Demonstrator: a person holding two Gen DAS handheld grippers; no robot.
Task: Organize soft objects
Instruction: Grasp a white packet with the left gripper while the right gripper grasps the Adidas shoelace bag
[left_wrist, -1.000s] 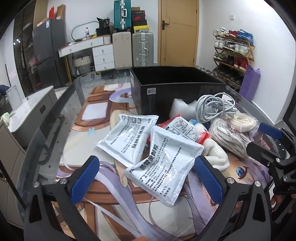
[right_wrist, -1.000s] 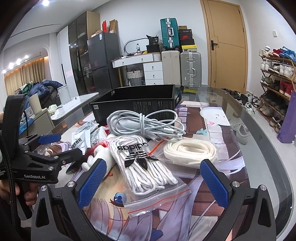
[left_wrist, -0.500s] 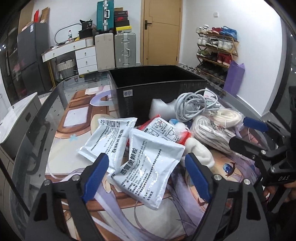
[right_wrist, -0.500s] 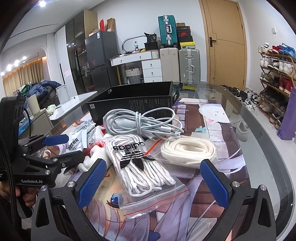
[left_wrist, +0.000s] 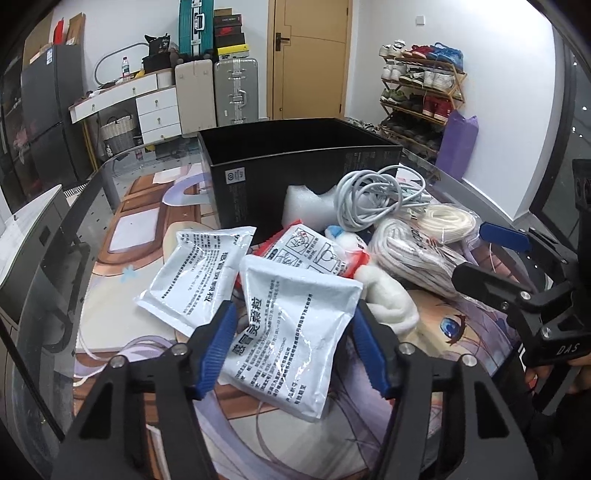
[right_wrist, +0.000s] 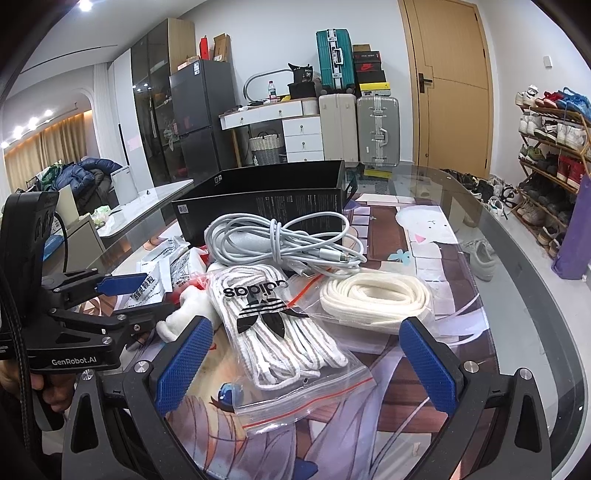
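A pile of soft goods lies before an open black box (left_wrist: 295, 162). My left gripper (left_wrist: 293, 347) is open, its blue pads on either side of the near white medicine pouch (left_wrist: 291, 332), close to its edges. A second white pouch (left_wrist: 199, 273) lies to the left, a red-and-white pouch (left_wrist: 314, 251) and a white plush toy (left_wrist: 388, 295) behind. My right gripper (right_wrist: 306, 362) is open above a zip bag of white laces marked adidas (right_wrist: 273, 325). A grey cable coil (right_wrist: 280, 243) and a bagged white cord (right_wrist: 373, 299) lie beyond it.
The glass table (right_wrist: 517, 295) has a printed mat and a curved edge at right. The black box also shows in the right wrist view (right_wrist: 266, 199). A piece of white foam (left_wrist: 306, 206) leans on the box. Suitcases, drawers and a shoe rack stand behind.
My left gripper has moved forward and down over the near white pouch, and its fingers have narrowed around it. My right gripper has barely moved.
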